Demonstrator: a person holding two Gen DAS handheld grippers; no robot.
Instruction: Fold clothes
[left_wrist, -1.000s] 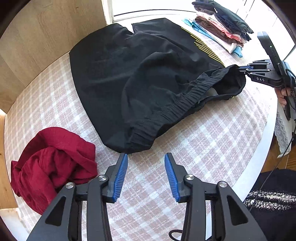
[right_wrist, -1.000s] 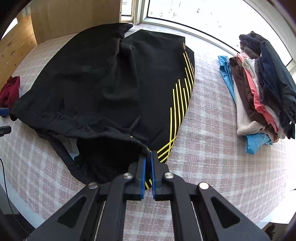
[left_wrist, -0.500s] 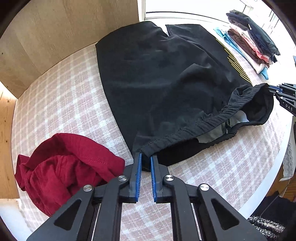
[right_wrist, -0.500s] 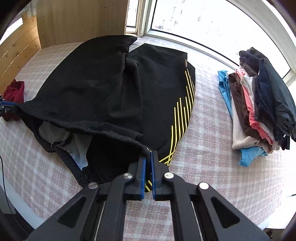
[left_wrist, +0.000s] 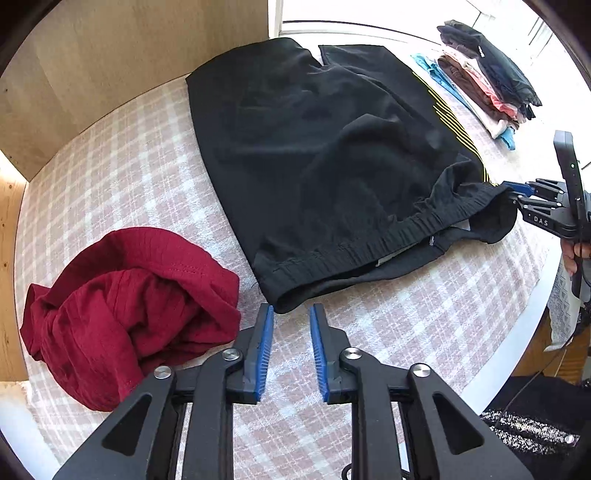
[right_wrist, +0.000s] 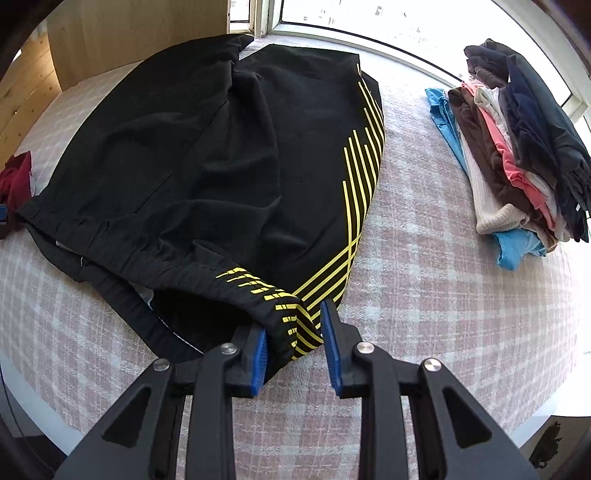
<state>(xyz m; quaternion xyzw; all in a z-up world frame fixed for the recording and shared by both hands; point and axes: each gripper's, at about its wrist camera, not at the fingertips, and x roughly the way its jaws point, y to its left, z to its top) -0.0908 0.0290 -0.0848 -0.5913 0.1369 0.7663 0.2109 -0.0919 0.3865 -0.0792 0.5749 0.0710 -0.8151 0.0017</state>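
Black shorts (right_wrist: 221, 177) spread flat, yellow stripes, elastic waistband gaping

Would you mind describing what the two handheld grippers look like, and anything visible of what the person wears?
Both the left gripper and the right gripper are matte black, with triangular cut-out linkage arms, silver pivot bolts and ridged blue pads. In the left wrist view the right gripper's side carries white "DAS" lettering. A black garment flecked with white shows at the lower right.
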